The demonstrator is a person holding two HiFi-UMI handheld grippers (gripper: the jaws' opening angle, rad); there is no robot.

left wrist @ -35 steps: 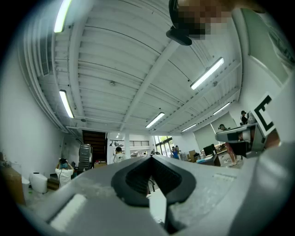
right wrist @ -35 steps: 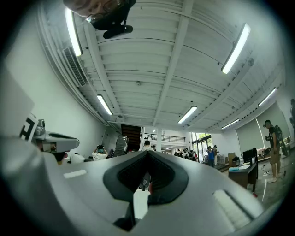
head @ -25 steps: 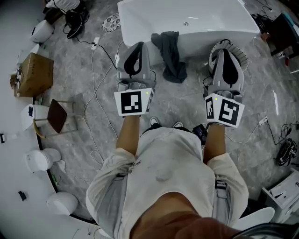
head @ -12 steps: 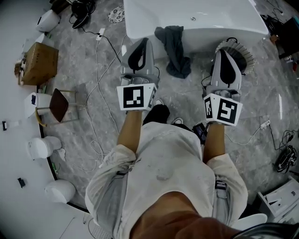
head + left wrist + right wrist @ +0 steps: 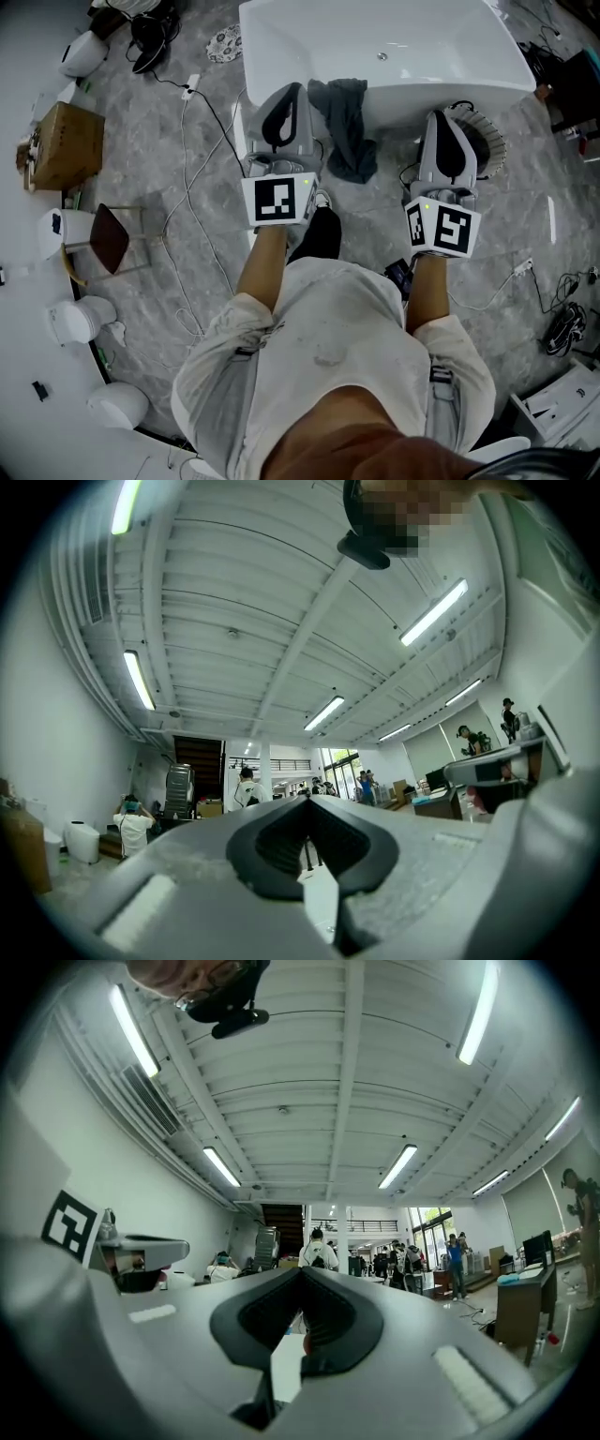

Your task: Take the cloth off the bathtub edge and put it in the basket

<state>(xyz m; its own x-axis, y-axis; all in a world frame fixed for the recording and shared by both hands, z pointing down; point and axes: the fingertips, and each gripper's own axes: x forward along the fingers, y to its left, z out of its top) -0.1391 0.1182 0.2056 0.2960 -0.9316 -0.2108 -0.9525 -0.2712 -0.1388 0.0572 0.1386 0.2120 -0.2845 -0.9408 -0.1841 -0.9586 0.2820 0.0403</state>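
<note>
Marble floor (image 5: 169, 281), cloth (image 5: 342, 117) over bathtub (image 5: 403, 37) edge, left claw (image 5: 286, 89) and right claw (image 5: 439, 117) apparently closed

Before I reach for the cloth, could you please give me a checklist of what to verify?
1. Cloth draped over the bathtub edge: ok.
2. Left hand-held gripper open to grasp: not ok, jaws together, empty.
3. Right hand-held gripper open: not ok, jaws together, empty.
4. Basket on the floor beside the bathtub: ok.
5. Basket has room: cannot tell, mostly hidden behind the right hand-held gripper.
</note>
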